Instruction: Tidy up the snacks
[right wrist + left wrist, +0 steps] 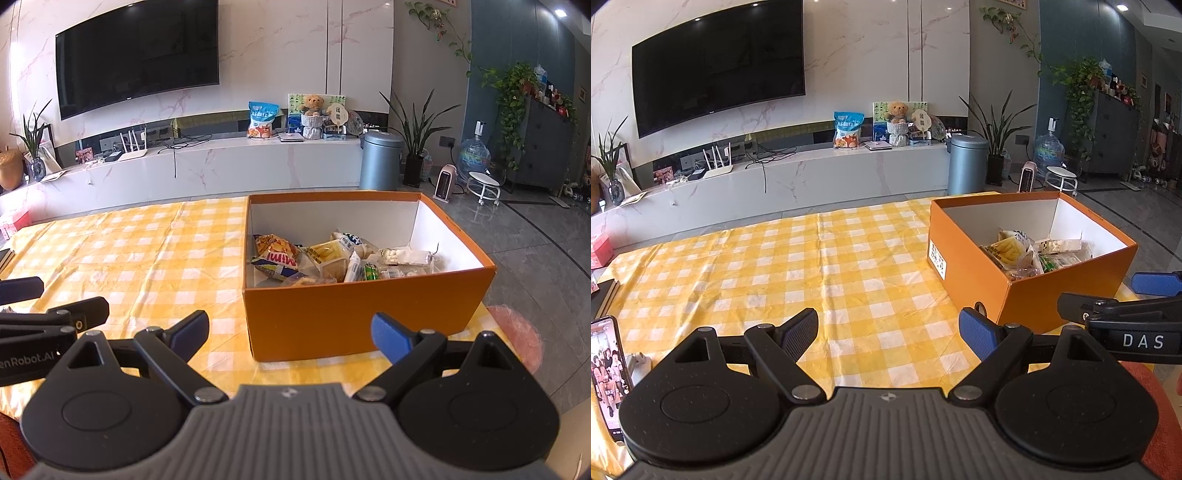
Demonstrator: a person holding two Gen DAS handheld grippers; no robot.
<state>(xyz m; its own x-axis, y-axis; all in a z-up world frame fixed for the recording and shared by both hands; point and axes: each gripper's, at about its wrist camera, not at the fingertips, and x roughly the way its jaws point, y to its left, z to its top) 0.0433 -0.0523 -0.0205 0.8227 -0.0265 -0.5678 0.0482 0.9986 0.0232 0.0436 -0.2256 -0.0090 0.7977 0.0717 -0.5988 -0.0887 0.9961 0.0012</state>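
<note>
An orange cardboard box (332, 321) stands open on the yellow checked tablecloth (140, 258); it also shows at the right of the left wrist view (975, 251). Inside lie several snack packets, among them a Mimi chips bag (277, 256) and a pack of yellow sticks (327, 253). My right gripper (291, 334) is open and empty, just in front of the box's near wall. My left gripper (888, 330) is open and empty over the cloth, left of the box. The right gripper's fingers (1156, 284) show at the right edge of the left wrist view.
A phone (607, 373) with a lit screen lies at the table's left edge, with dark books (604, 299) behind it. Beyond the table are a TV console (221, 166), a grey bin (380, 160) and potted plants. A pink bag (517, 332) lies right of the box.
</note>
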